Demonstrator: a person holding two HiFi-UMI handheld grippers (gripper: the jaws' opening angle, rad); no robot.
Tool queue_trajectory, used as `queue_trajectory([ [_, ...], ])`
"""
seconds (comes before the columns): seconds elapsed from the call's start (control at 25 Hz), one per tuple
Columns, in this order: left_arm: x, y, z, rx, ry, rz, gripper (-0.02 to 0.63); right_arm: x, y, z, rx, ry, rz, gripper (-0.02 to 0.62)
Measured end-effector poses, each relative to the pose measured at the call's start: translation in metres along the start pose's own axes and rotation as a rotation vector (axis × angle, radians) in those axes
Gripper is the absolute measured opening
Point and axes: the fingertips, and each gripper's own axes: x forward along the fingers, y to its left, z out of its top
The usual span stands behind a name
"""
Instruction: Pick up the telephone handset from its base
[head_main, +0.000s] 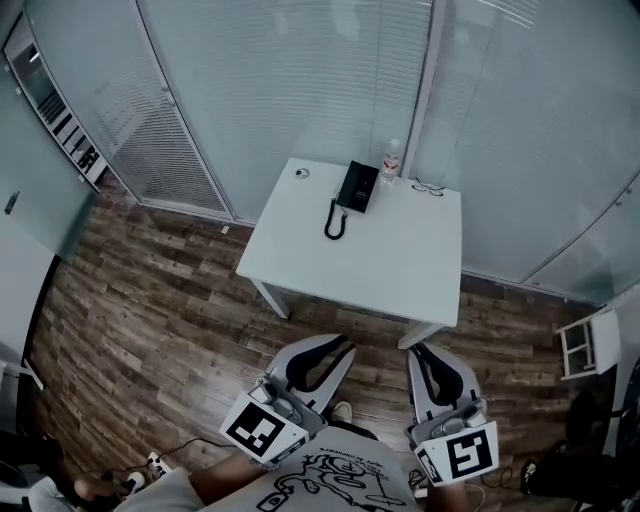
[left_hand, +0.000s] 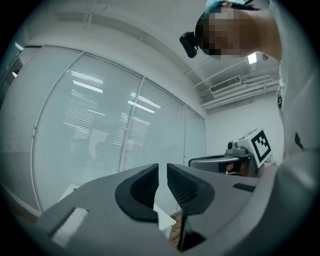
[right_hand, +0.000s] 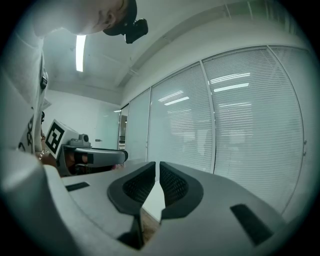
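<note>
**Head view.** Telephone handset (head_main: 347, 190) is lying on its base (head_main: 366, 183) at the far edge of the white counter (head_main: 400, 265). Its coiled cord (head_main: 335, 222) is trailing nearward, with a water bottle (head_main: 391, 160) just beside. Left hand-held gripper (head_main: 338, 347) and right hand-held gripper (head_main: 418, 350) are hanging well short of the counter.

**Left gripper view.** Jaws are sitting together, holding nothing.

**Right gripper view.** Jaws are sitting all but together, holding nothing.

**Handling.** One gripper likely needs opening wide before reaching, then closing across the handset's narrow width and lifting straight up, minding the cord.
</note>
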Motion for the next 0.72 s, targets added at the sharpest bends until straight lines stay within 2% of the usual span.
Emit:
queue_trajectory([
  [0.4, 0.023, 0.038, -0.007, -0.032, 0.026, 0.002, 0.052, 0.036, -0.017, -0.001, 0.008, 0.01, -0.006, 0.021],
  [0.72, 0.045, 0.109, 0.002, -0.034, 0.018, -0.021, 0.052, 0.108, -0.024, 0.005, 0.005, 0.016, -0.027, 0.021],
])
